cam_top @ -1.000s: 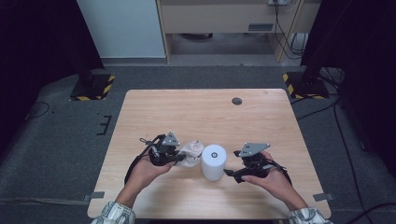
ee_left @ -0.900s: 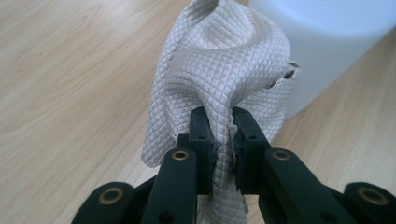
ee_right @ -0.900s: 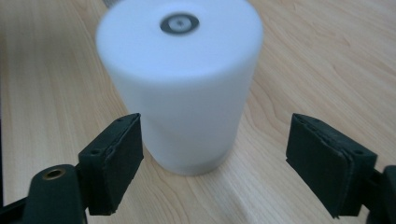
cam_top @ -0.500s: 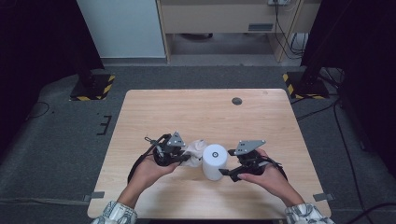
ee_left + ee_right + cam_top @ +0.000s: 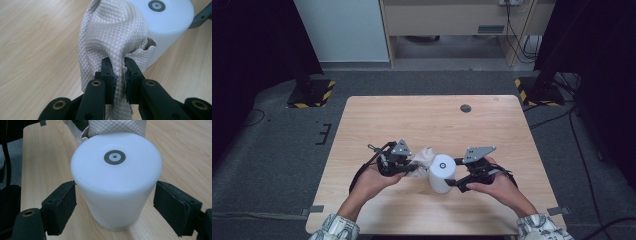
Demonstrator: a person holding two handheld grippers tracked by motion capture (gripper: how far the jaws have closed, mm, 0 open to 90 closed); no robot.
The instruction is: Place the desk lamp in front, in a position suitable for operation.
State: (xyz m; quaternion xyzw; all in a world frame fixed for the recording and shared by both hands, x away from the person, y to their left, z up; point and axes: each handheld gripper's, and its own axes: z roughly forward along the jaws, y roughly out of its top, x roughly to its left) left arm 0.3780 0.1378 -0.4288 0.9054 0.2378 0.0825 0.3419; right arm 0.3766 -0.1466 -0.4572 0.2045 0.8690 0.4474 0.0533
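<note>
1. High view: the white cylinder (image 5: 442,173) stands upright on the wooden bench (image 5: 427,120), near the person's edge and between the two hands. The left tool (image 5: 412,167) comes in from the left with a crumpled pale cloth (image 5: 424,156) at its tip; the cloth lies against the cylinder's left side. The right tool (image 5: 452,172) reaches in from the right, its jaws on either side of the cylinder. A small dark round disc (image 5: 466,108) sits in the bench top at the far side, well apart from the work.

2. Left gripper view: the left tool (image 5: 119,68) is pinched tight on a fold of the quilted, diamond-patterned cloth (image 5: 112,35), which rises above the jaws and drapes down between them. Just behind the cloth stands the cylinder (image 5: 170,22), a grey ring mark on its top face.

3. Right gripper view: the right tool (image 5: 115,205) stands wide around the cylinder (image 5: 116,187). The left pad meets the cylinder's side; the right pad is close, but whether it touches I cannot tell. The cloth (image 5: 117,127) shows beyond the cylinder, touching its far edge.
</note>
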